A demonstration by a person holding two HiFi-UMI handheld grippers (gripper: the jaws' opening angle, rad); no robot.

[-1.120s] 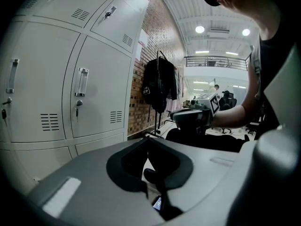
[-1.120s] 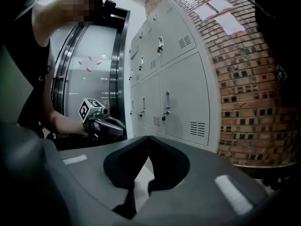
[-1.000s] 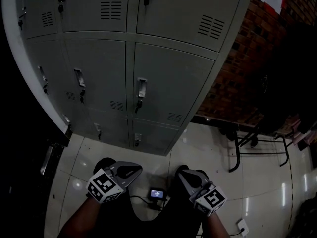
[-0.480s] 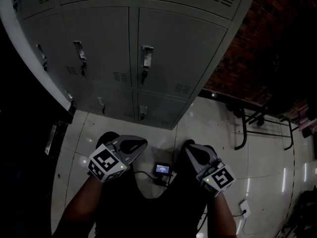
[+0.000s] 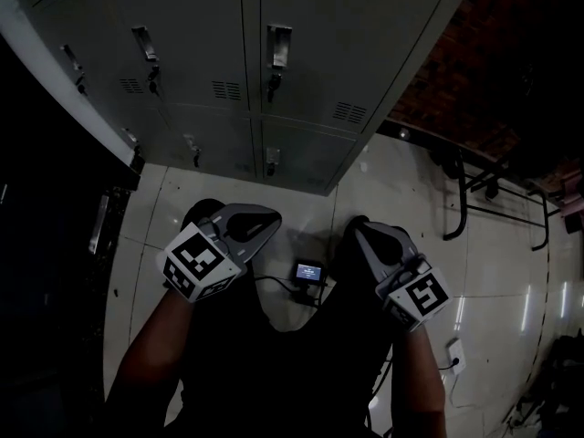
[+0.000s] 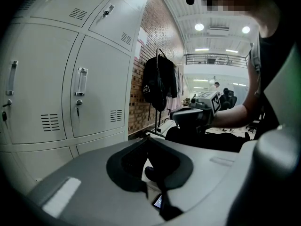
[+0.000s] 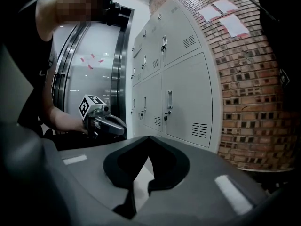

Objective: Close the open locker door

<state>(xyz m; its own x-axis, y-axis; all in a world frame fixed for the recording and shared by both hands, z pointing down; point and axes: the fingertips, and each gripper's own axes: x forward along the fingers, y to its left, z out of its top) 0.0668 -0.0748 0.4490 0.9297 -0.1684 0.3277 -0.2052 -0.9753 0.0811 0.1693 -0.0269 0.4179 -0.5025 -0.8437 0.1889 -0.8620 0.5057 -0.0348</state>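
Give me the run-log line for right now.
left gripper: jaws shut, empty | right gripper: jaws shut, empty | lockers: every door in view closed, none open, untouched

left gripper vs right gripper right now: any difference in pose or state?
Pose: in the head view the left gripper angles up and rightward and the right gripper up and leftward, so their tips lean toward each other.
Past the jaws: the left gripper view shows a small lit screen on the floor. The right gripper view shows only bare floor.
Shared: both are shut, empty and clear of the lockers.
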